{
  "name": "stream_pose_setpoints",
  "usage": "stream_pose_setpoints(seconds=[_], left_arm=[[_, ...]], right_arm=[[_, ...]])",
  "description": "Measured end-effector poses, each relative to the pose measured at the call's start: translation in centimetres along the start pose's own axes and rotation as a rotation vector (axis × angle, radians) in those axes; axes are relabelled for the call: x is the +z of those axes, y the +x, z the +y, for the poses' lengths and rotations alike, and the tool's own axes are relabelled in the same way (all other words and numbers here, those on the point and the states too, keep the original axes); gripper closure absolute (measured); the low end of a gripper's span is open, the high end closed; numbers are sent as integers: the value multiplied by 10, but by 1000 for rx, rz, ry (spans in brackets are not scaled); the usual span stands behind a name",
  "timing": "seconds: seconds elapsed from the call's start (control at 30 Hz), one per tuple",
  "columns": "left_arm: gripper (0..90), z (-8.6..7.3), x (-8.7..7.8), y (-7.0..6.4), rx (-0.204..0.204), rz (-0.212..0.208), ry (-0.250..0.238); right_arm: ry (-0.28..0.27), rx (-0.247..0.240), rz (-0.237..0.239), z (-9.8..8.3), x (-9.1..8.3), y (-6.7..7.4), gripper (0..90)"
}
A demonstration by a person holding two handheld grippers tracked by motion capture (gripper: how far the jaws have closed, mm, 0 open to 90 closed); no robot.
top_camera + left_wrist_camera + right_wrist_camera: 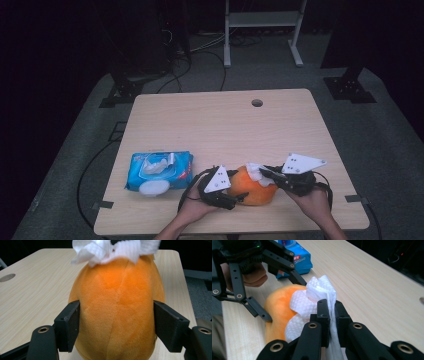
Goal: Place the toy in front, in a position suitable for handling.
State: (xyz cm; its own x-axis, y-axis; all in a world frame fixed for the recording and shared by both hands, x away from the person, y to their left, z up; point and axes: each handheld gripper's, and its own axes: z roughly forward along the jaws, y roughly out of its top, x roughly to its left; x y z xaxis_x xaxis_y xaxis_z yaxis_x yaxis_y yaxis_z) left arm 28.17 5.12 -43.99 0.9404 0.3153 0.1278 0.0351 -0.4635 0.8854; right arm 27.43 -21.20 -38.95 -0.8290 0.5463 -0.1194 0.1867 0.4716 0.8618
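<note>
Dark surroundings ring a pale wooden counter (225,125) with a round cable hole (257,103), standing on grey carpet before a white metal frame (262,30). Near the front edge, the left tool (116,325) grips an orange plush toy (252,187) across its sides while the right tool (331,315) pinches a white wipe (312,300) against it. A blue wipes pack (159,171) lies just left; the toy's underside is hidden.

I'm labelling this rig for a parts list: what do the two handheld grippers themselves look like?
Both the left gripper and the right gripper are black, with jointed link arms fixed by brass-coloured rivets and flat, blocky black jaws. Each carries a grey three-cornered plate dotted with small holes, and a black cable trails off.
</note>
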Motion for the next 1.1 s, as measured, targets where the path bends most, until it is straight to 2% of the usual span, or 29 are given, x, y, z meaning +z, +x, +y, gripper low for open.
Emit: stream_pose_setpoints(seconds=[0.03, 0.07, 0.17, 0.23, 0.27, 0.3, 0.37, 0.4, 0.43, 0.47, 0.53, 0.6, 0.73, 0.77, 0.83, 0.9, 0.97, 1.03, 1.1], left_arm=[[255, 0, 0, 0, -3, -1, 3], [233, 1, 1, 1, -10, 1, 8], [59, 3, 3, 3, -78, 0, 45], [26, 3, 6, 4, -129, -32, 48], [30, 3, 7, 4, -139, -45, 51], [60, 4, 7, 3, -130, -43, 49], [211, 5, 6, 2, -86, -28, 33], [269, 6, 4, 1, -59, -20, 14], [317, 6, 4, 0, -43, -11, 3], [329, 8, 5, -3, -11, 10, -5], [332, 9, 6, -6, 24, 50, -4], [332, 6, 5, -3, 28, 57, -4], [305, 2, 2, 4, -3, 61, -7], [282, 2, 2, 5, -15, 53, -1], [173, 5, 4, 6, -52, 41, 18], [70, 8, 6, 8, -91, 26, 52], [13, 7, 8, 11, -146, -4, 61], [16, 5, 7, 15, -170, -15, 56], [135, 4, 4, 15, -164, -11, 44]], right_arm=[[-7, 24, 23, -3, 0, -2, 850], [-9, 28, 31, -4, 0, -2, 850], [0, 14, 57, -5, 2, 4, 851], [-4, 14, 81, -5, 1, 6, 851], [-3, 9, 88, -5, 1, 7, 851], [-1, 8, 90, -4, 1, 9, 851], [-6, -3, 79, -1, 2, 11, 851], [-22, -1, 74, 2, 1, 13, 851], [-55, 5, 91, 6, 0, 14, 851], [-70, -2, 97, 8, 1, 15, 851], [-59, -35, 85, 13, 4, 20, 851], [-50, -36, 87, 10, 6, 18, 851], [-35, 20, 53, -4, -1, 1, 851], [-31, 46, 49, -7, -3, -3, 850], [-33, 70, 59, -13, -5, -7, 851], [-25, 53, 70, -13, -3, -2, 850], [-26, 34, 102, -10, 0, 5, 850], [-31, 7, 120, -6, 3, 11, 849], [-28, -19, 100, -4, 5, 15, 848]])
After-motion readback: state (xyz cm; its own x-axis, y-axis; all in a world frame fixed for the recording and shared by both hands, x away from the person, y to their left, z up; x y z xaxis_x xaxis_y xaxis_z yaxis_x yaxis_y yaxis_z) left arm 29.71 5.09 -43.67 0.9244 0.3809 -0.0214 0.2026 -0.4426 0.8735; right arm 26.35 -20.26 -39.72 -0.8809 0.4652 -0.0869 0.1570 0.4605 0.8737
